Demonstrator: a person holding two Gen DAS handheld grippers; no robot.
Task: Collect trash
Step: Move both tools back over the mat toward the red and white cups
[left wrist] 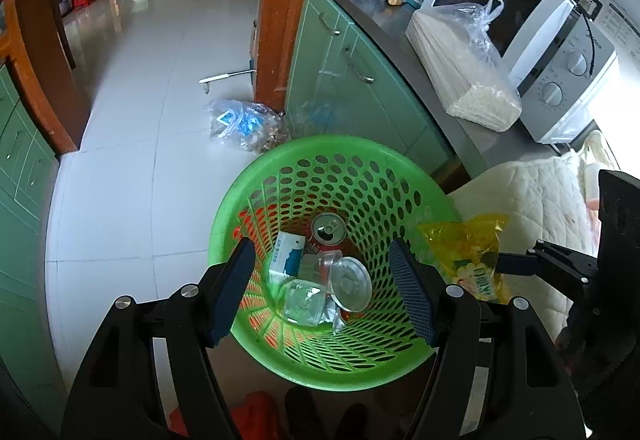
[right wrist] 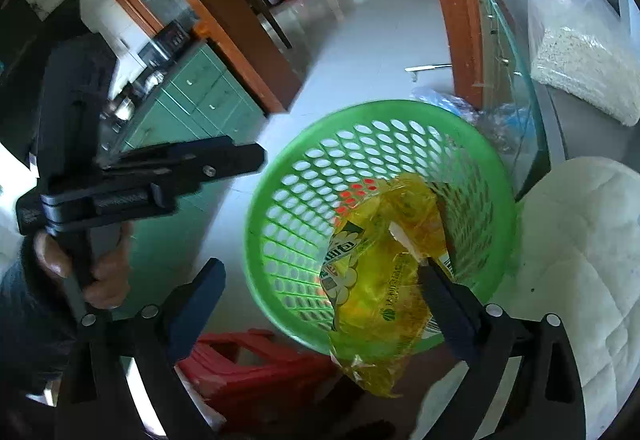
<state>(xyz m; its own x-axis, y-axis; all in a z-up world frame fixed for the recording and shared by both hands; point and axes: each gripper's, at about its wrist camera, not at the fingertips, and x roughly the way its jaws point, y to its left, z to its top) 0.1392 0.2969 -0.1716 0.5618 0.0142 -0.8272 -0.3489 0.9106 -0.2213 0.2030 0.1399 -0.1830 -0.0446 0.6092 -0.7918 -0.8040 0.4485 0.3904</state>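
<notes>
The crinkly yellow wrapper (right wrist: pixel 376 280) hangs at lower centre of the right wrist view, over the round, perforated green basket (right wrist: pixel 280 175) (plastic). It lies against one pad of the right gripper (right wrist: pixel 324 304), whose jaws are spread wide. The left gripper (left wrist: pixel 324 292) is released above a can (left wrist: pixel 329 228) and clear cups.

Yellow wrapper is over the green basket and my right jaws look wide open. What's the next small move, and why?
Probably a small shake or pull-back of the right gripper. Its jaws stand wide, yet the yellow wrapper still lies against the right-side finger, above the green basket, so it may be clinging. The left gripper hangs open over the can and other trash inside.
</notes>
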